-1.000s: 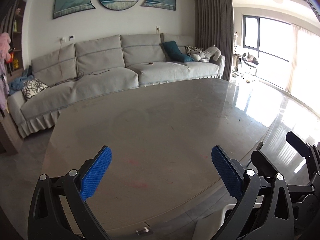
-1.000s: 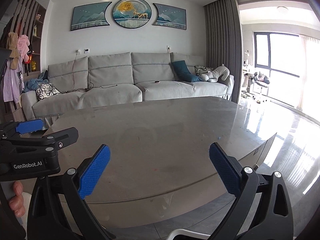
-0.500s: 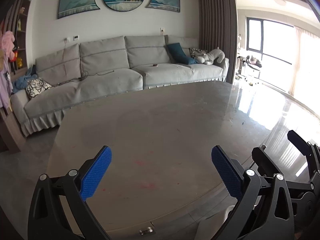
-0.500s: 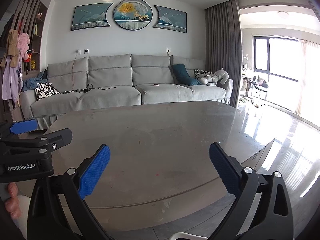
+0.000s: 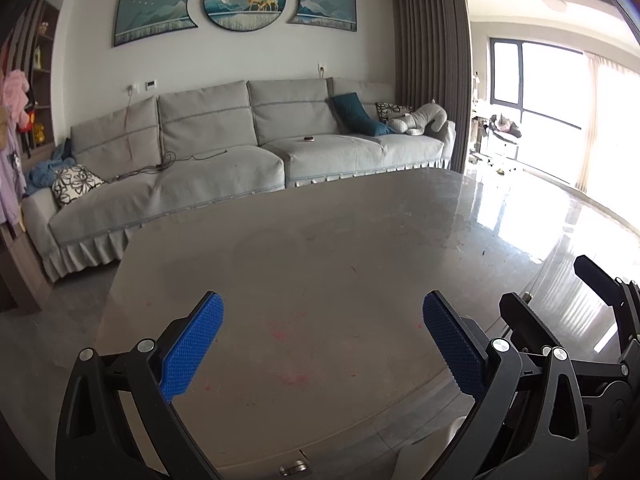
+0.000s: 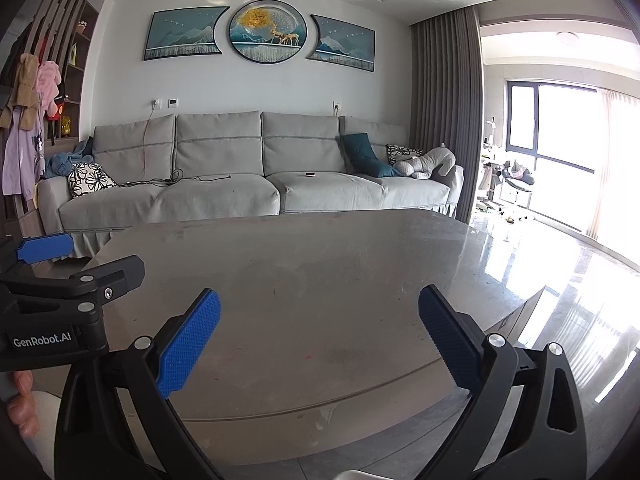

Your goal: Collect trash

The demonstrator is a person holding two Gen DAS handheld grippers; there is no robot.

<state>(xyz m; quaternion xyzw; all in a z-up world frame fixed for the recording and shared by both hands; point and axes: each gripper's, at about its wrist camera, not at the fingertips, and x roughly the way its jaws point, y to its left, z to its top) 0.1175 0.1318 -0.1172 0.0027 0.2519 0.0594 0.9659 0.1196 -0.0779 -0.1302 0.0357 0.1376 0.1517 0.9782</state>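
My left gripper (image 5: 322,344) is open and empty, held over the near edge of a grey stone coffee table (image 5: 320,240). My right gripper (image 6: 318,340) is open and empty, just before the same table (image 6: 340,264). Each gripper shows in the other's view: the right one at the right edge of the left wrist view (image 5: 568,320), the left one at the left edge of the right wrist view (image 6: 60,280). No trash shows on the table, only faint pink stains (image 5: 294,378). Part of a white object (image 5: 424,452) shows below the table edge.
A long grey sofa (image 5: 248,152) stands behind the table with cushions, a plush toy (image 5: 420,118) and a cable. A shelf with hanging clothes (image 6: 28,128) is at the left. A grey curtain (image 6: 444,112) and bright windows are at the right, over glossy floor (image 6: 580,280).
Both grippers have tilted up and drawn back slightly, so the table sits lower in each view. Both stay open and empty.
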